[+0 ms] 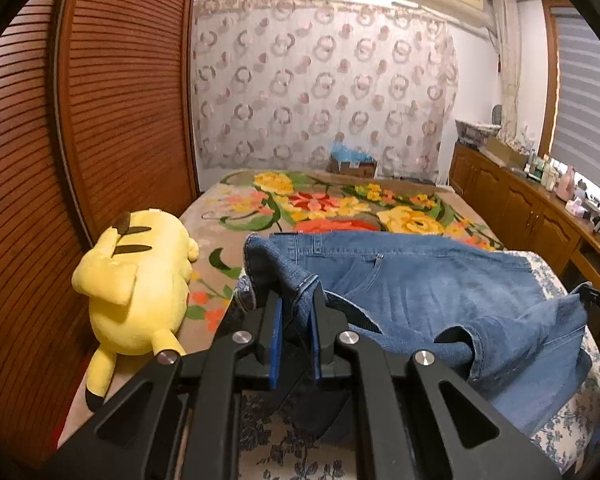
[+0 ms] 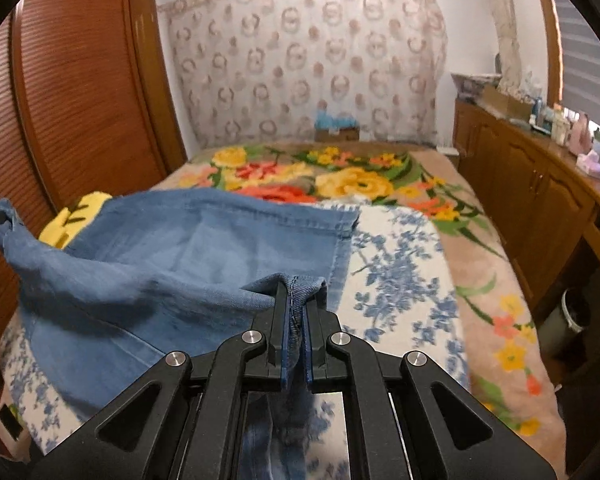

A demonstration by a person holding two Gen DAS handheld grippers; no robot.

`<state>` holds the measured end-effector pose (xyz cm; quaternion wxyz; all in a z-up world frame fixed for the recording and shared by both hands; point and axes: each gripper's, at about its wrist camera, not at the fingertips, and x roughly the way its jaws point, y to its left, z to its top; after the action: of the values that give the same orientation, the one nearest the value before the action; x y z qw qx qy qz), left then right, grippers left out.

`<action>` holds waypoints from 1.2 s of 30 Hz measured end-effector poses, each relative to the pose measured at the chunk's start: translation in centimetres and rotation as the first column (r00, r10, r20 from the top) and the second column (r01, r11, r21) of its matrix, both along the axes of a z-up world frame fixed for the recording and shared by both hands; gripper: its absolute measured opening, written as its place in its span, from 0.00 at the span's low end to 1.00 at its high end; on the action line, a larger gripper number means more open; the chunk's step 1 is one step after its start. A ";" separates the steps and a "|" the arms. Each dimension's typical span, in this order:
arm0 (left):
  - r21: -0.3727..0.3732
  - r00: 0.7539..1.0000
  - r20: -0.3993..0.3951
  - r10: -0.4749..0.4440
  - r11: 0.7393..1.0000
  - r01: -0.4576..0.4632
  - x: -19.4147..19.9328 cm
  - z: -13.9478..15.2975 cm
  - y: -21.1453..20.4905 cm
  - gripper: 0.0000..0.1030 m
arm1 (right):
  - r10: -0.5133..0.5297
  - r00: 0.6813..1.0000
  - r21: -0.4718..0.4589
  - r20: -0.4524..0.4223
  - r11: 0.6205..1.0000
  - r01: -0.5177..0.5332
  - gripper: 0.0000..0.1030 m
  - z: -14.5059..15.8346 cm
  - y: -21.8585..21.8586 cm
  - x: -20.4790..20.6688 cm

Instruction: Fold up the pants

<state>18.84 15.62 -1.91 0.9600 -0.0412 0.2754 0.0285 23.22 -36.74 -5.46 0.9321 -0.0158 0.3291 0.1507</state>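
Blue denim pants (image 1: 420, 280) lie across the near end of the bed, partly lifted. My left gripper (image 1: 296, 296) is shut on a bunched edge of the pants at their left side. In the right wrist view the pants (image 2: 180, 248) spread to the left, over a white cloth with blue flowers (image 2: 400, 272). My right gripper (image 2: 298, 300) is shut on a stitched hem of the pants and holds it raised. The other gripper's black tip shows at the far left edge, holding the far corner.
A yellow plush toy (image 1: 140, 280) lies on the bed's left side beside the wooden louvered wardrobe (image 1: 100, 120). A floral blanket (image 1: 320, 200) covers the bed. A wooden cabinet with clutter (image 1: 540, 208) runs along the right. A cardboard box (image 1: 354, 166) sits beyond the bed.
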 end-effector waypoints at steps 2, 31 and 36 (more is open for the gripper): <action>0.005 1.000 -0.010 -0.004 1.000 0.004 0.5 -0.3 -0.2 0.08 | 0.010 1.000 0.009 -0.013 1.000 -0.010 0.13 -0.4 0.3 0.2; 0.016 0.998 -0.047 -0.028 0.999 0.029 1.2 -1.1 -2.3 0.08 | 0.051 0.984 0.088 -0.172 0.995 -0.036 0.39 -4.3 0.4 -4.3; 0.015 0.998 -0.052 -0.026 1.000 0.027 1.4 -1.1 -2.4 0.08 | 0.078 0.981 0.097 -0.176 0.993 -0.062 0.21 -4.5 1.3 -3.7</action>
<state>20.22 13.25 -3.03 0.9532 -0.0294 0.3003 0.0189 19.51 -35.44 -9.98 0.8924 0.0287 0.4038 0.1991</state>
